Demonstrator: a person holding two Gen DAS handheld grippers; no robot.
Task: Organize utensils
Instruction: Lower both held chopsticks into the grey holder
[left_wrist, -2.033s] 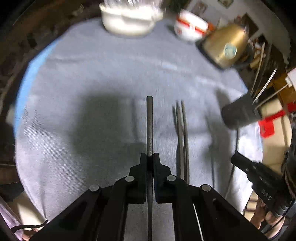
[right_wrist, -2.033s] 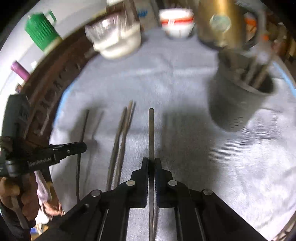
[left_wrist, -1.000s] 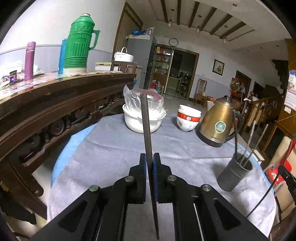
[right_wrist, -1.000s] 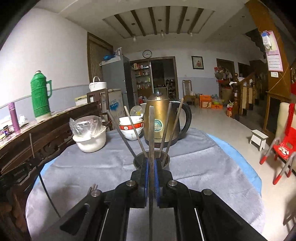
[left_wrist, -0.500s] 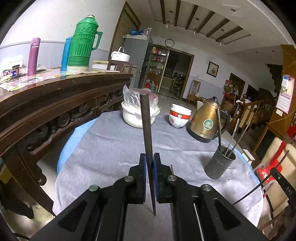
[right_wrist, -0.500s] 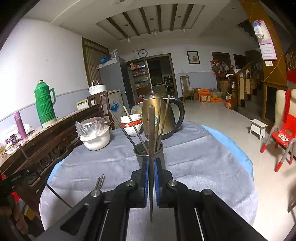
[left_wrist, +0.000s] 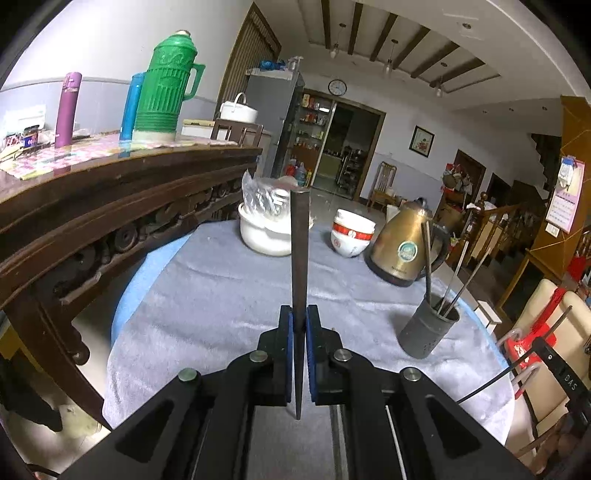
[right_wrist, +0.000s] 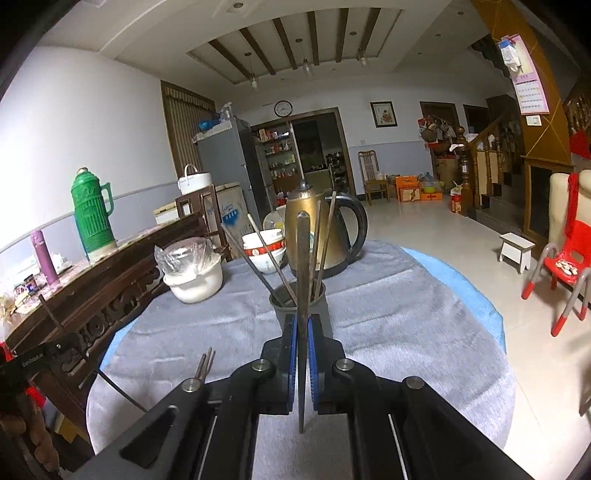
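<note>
My left gripper (left_wrist: 298, 325) is shut on a dark chopstick (left_wrist: 298, 258) held upright above the table. My right gripper (right_wrist: 303, 332) is shut on another dark chopstick (right_wrist: 303, 266), upright, directly in front of the dark grey utensil holder (right_wrist: 317, 301). The holder (left_wrist: 428, 330) holds several chopsticks and stands at the right in the left wrist view. Two more chopsticks (right_wrist: 205, 363) lie on the grey cloth to the left of my right gripper.
A brass kettle (left_wrist: 400, 247), a red-and-white bowl (left_wrist: 351, 236) and a white pot with a plastic bag (left_wrist: 264, 229) stand at the far side of the round table (left_wrist: 221, 288). A carved wooden sideboard (left_wrist: 92, 206) runs along the left.
Both grippers lifted from pointing down at the table to level, each carrying its chopstick. The right gripper has come closer to the utensil holder.
</note>
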